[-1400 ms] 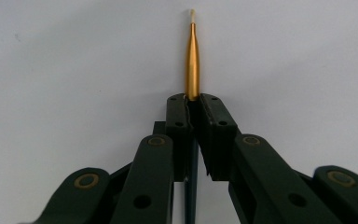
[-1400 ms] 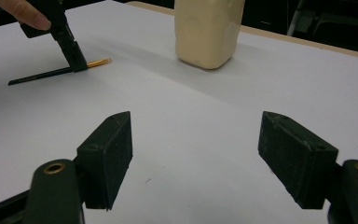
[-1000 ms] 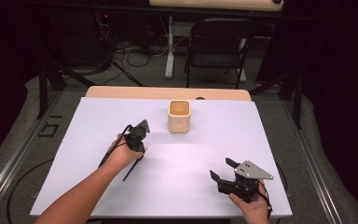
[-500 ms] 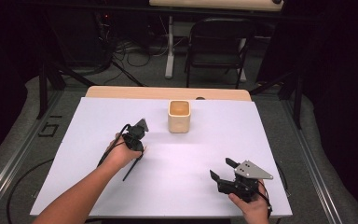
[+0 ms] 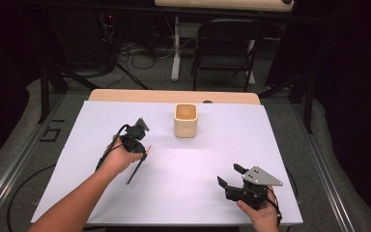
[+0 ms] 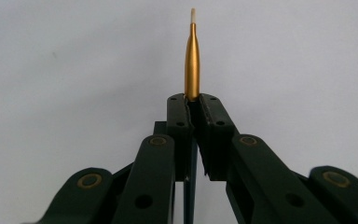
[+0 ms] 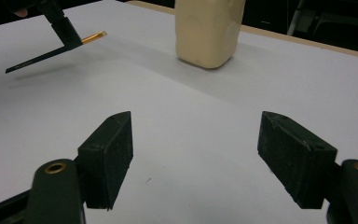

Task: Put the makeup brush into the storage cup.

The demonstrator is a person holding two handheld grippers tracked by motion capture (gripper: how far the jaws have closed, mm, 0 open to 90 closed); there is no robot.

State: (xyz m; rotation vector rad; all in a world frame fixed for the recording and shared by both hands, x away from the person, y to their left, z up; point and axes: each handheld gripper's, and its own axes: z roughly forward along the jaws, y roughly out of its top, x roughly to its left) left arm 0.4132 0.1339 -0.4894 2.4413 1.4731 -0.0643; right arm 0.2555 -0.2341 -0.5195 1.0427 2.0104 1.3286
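Left tongs clamp a slim black-handled brush with gold ferrule and pale tip near the ferrule, carried clear above the white-covered desk, tip toward the cream square cup — likely its destination. Right tongs rest spread wide and empty near the desk's front edge, apparently waiting.

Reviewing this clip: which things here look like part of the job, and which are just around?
Likely part of the job:
- brush, clamped in the left gripper
- cream cup, upright on the white table
- right gripper, open, holding nothing

Just around:
- black chair beyond the table
- floor cables
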